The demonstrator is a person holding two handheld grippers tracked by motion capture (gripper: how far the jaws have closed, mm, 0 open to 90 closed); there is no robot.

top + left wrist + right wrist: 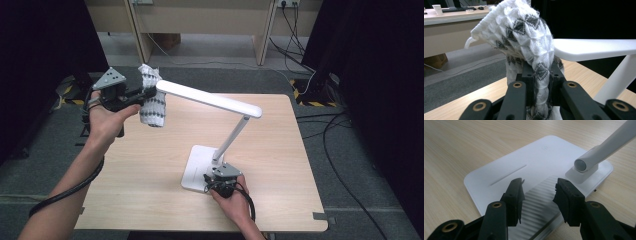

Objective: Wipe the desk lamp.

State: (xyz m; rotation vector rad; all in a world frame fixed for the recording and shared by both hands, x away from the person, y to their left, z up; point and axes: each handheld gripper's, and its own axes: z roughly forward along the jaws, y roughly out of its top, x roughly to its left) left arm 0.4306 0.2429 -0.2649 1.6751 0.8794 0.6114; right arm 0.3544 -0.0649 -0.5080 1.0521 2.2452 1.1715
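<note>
The white desk lamp (212, 130) stands on the right part of the tabletop (150, 165). Its long flat head (207, 98) lies almost level and points to the left and a little away from the person, and its thin arm (231, 137) leans up from the flat base (197, 167) to the right end of the head.

The left tongs (148, 93) are closed on a white cloth with a dark pattern (151, 97). The cloth hangs down with its long side upright, just at the left tip of the lamp head; I cannot tell if it touches it.

The right tongs (539, 192) are spread apart over the ribbed part of the base, near the foot of the arm, and nothing sits between them.
</note>
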